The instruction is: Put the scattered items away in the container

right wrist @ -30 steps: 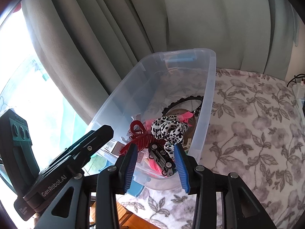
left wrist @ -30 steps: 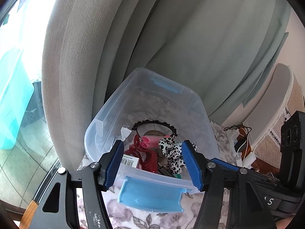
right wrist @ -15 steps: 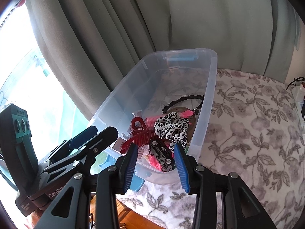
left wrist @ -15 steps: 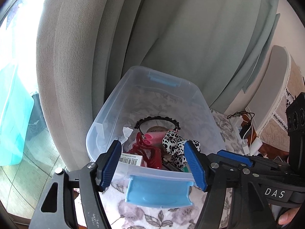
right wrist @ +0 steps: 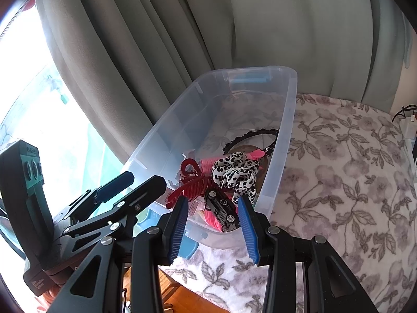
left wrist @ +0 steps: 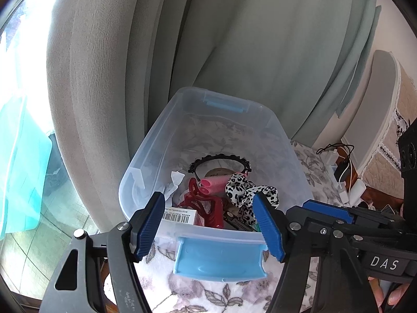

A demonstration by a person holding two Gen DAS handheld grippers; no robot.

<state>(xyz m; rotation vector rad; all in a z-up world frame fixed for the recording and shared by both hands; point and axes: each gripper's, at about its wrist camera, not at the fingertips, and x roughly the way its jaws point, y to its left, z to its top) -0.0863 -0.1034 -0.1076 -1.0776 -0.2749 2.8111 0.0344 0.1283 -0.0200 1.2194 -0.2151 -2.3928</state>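
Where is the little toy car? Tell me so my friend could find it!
Look in the clear plastic box on the flowery cloth. At its near end, under the spotted scrunchie, lies the toy car: black, with small silver wheels.

L gripper (left wrist: 209, 225) open, empty, above bin (left wrist: 146, 167) rim; hair clips etc inside.

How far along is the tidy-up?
Done: the clear bin already holds the red claw clip, spotted scrunchie, toy car, black headband and pink rollers.
In hand: nothing; the left tongs and right tongs are both open and empty.
Left: no loose items show on the floral cloth; likely near finished.
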